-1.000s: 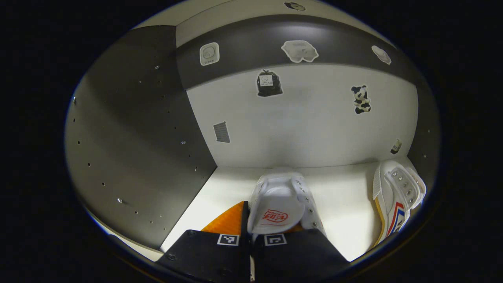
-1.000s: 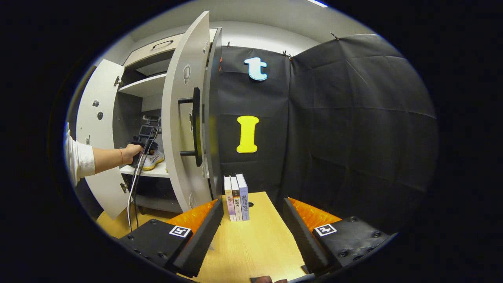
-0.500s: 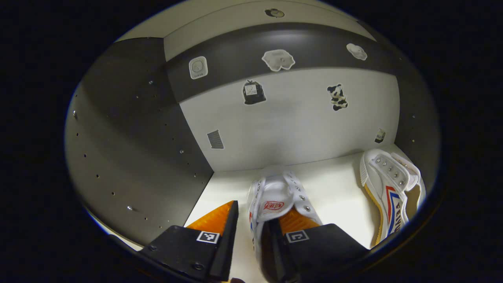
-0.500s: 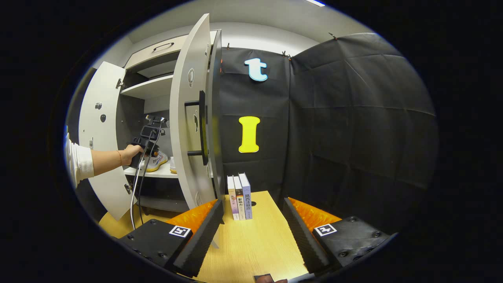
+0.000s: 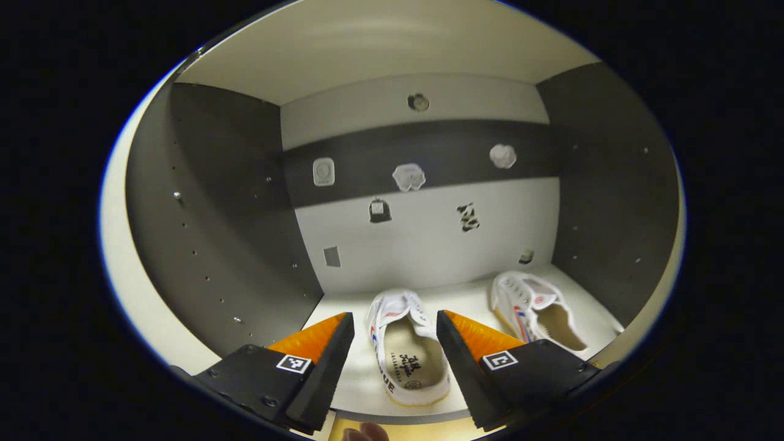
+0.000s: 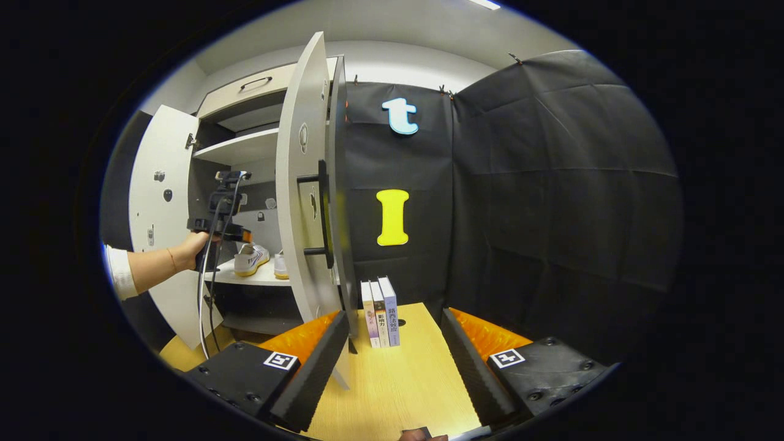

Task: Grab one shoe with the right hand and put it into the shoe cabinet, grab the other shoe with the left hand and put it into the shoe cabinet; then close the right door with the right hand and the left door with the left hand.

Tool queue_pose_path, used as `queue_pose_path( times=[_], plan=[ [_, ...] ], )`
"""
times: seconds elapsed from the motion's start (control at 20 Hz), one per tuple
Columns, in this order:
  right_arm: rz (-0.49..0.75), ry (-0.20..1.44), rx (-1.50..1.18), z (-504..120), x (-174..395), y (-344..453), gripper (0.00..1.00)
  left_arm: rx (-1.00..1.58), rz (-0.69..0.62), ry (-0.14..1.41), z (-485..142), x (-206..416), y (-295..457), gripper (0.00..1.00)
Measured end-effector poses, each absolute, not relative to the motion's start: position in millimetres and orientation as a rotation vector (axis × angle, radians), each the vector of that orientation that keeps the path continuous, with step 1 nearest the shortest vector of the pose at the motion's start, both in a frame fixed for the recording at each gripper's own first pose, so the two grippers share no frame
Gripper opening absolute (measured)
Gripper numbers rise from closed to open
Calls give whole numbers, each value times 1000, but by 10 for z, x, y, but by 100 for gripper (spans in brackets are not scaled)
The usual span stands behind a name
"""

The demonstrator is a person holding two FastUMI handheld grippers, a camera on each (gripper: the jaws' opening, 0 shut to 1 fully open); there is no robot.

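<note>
now left gripper (image 5: pixel 392 361) spread, backed off shoe (image 5: pixel 404 349).

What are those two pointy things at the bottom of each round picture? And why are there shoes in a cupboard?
Those are the fingers of two grabbing tools that a person holds, one in each hand. A camera rides on each tool. In the left gripper view, the left gripper is open, holding nothing, facing two white shoes, one near and one farther right, on the cabinet shelf. In the right gripper view, the right gripper is open over a wooden table with three books, beside the open right door.
</note>
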State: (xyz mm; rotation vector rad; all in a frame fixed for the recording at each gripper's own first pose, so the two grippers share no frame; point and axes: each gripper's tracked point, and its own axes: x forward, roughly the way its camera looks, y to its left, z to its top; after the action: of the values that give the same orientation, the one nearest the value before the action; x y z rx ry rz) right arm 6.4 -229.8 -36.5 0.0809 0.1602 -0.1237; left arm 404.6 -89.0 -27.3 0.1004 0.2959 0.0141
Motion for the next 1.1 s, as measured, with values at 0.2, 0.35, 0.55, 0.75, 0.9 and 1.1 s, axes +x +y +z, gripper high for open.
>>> queue_pose_path(
  times=[0.2,0.35,0.55,0.75,0.9,1.1],
  plan=[
    [-106,139,82,-244,138,-2295,98,89,-14,171,158,3585,-985,98],
    [-94,120,97,-113,279,-2342,98,72,-29,113,370,3151,-1042,98],
    [-80,107,142,68,546,-2472,98,92,-43,45,527,2514,-1116,98],
    [-64,81,170,238,862,-2571,98,50,-78,46,453,1841,-1230,100],
    [-18,88,186,253,1052,-2485,98,58,-55,39,407,1441,-1172,98],
    [23,84,144,272,1232,-2349,98,50,-75,56,322,936,-1227,98]
  ],
)
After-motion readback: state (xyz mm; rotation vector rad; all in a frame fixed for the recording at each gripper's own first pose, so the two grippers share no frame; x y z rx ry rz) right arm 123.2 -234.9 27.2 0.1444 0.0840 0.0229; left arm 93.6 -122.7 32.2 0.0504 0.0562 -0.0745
